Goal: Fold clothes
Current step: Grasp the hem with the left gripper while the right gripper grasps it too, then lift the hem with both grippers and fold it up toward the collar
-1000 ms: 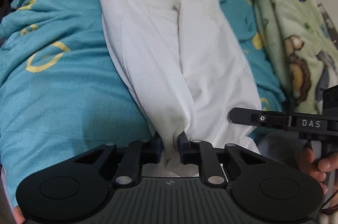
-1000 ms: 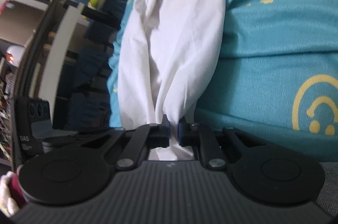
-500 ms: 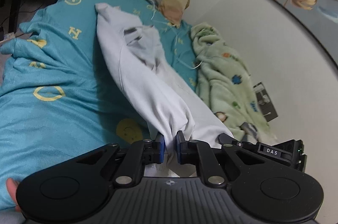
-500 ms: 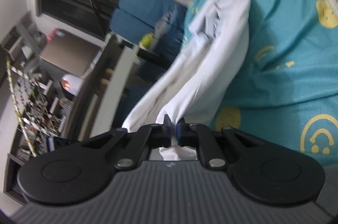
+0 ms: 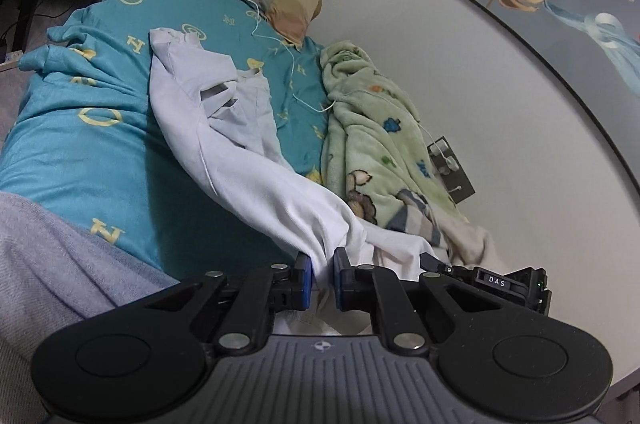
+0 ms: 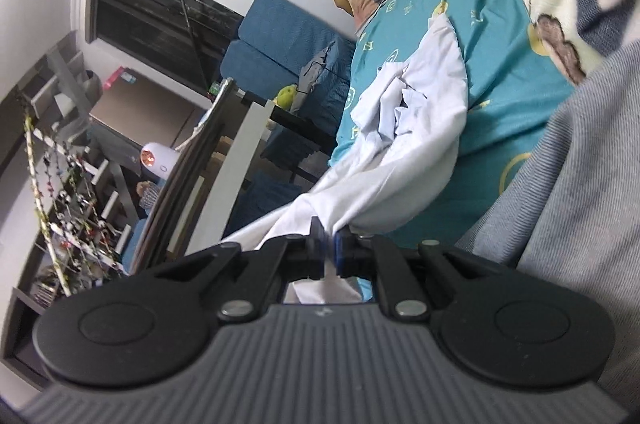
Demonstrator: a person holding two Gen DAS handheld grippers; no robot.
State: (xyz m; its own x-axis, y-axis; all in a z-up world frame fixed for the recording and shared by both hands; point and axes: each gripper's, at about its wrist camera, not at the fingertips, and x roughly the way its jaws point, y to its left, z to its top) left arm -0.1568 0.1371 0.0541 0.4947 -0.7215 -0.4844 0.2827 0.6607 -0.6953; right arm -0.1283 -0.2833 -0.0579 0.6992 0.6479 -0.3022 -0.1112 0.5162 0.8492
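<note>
Cloth is pinched between the nearly closed jaws of the left hand-held gripper [image 5: 319,278] and likewise of the right hand-held gripper [image 6: 329,253]: one edge of a thin white cotton garment [image 5: 240,152]. The edge is probably gripped at two points for spreading before folding. From both, the garment stretches away, its rumpled far end resting on the teal patterned bedspread [image 5: 92,160].
</note>
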